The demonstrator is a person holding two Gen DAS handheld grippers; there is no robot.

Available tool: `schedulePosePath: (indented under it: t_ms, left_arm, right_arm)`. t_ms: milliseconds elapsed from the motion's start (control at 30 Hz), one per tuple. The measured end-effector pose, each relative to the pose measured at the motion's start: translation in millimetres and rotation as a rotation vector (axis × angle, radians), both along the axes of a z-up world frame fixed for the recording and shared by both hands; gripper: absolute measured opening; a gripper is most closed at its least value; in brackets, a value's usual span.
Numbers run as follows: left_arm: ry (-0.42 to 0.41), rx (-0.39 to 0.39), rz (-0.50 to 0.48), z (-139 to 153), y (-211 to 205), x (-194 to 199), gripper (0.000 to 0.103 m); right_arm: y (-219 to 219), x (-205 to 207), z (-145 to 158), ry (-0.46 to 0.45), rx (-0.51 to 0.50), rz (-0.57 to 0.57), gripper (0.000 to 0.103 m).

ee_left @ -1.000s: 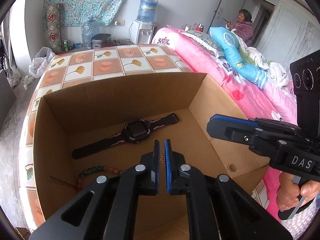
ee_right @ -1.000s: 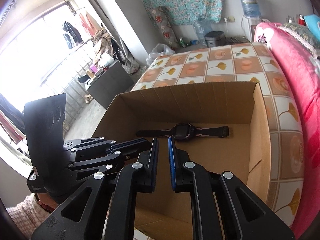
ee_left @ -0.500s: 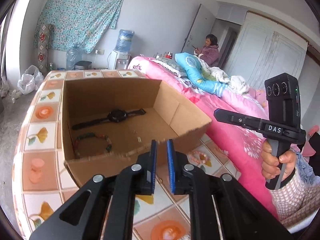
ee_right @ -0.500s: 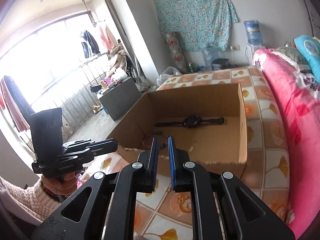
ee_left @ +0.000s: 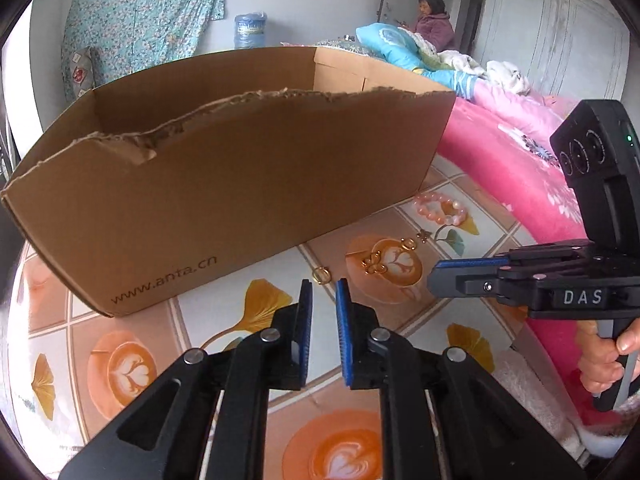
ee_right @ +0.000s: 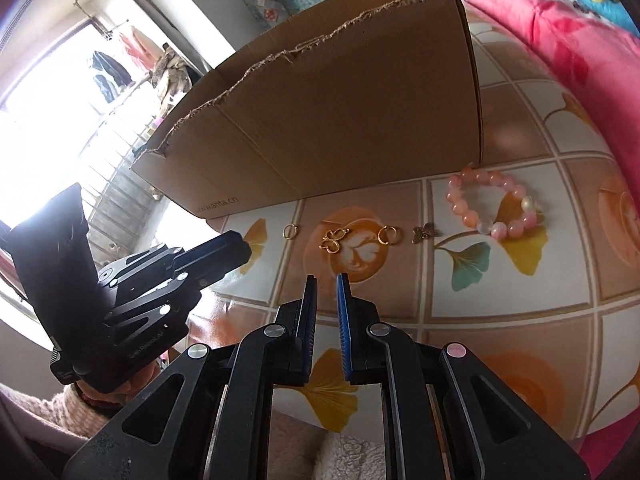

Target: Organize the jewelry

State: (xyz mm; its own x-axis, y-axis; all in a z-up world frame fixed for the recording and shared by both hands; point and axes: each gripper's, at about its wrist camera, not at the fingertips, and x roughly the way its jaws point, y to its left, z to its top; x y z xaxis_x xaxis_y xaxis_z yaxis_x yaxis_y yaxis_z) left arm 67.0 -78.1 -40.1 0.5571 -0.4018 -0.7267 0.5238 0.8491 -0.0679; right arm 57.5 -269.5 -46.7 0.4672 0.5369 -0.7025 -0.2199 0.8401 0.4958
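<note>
A brown cardboard box [ee_left: 240, 184] [ee_right: 340, 120] stands on the patterned table, its torn front wall hiding what is inside. In front of it lie a gold ring [ee_left: 321, 274] [ee_right: 290, 231], a gold butterfly charm [ee_left: 374, 263] [ee_right: 334, 239], a gold hoop [ee_left: 409, 244] [ee_right: 387, 235], a bronze butterfly charm [ee_left: 423, 235] [ee_right: 425, 233] and a pink bead bracelet [ee_left: 441, 209] [ee_right: 494, 204]. My left gripper [ee_left: 323, 286] hovers just short of the ring, jaws a narrow gap apart and empty. My right gripper [ee_right: 327, 278] hovers short of the gold butterfly, likewise narrowly open and empty.
A pink quilted bed [ee_left: 500, 152] runs along the table's right side, and a person [ee_left: 434, 20] sits at its far end. The floral tablecloth [ee_right: 520, 280] ends at the near edge below the grippers. A water bottle [ee_left: 250, 30] stands at the back wall.
Both grippers have drawn back out of the box and sunk to the table in front of it. The watch and beads inside are now hidden. The left jaws stand slightly wider.
</note>
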Motion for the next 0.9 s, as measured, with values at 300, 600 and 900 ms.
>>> schedulePosePath:
  t_ms: [300, 600, 900]
  left_arm:
    - [-0.037, 0.123, -0.035, -16, -19, 10, 0.018]
    - [-0.04, 0.119, -0.038, -19, -29, 21, 0.017]
    - [-0.066, 0.123, -0.04, -19, -32, 18, 0.01]
  right_arm:
    - [-2, 5, -10, 0.029, 0.043, 0.021, 0.01]
    - [-6, 6, -15, 0.031, 0.08, 0.019, 0.008]
    - [-18, 2, -17, 0.025, 0.088, 0.019, 0.008]
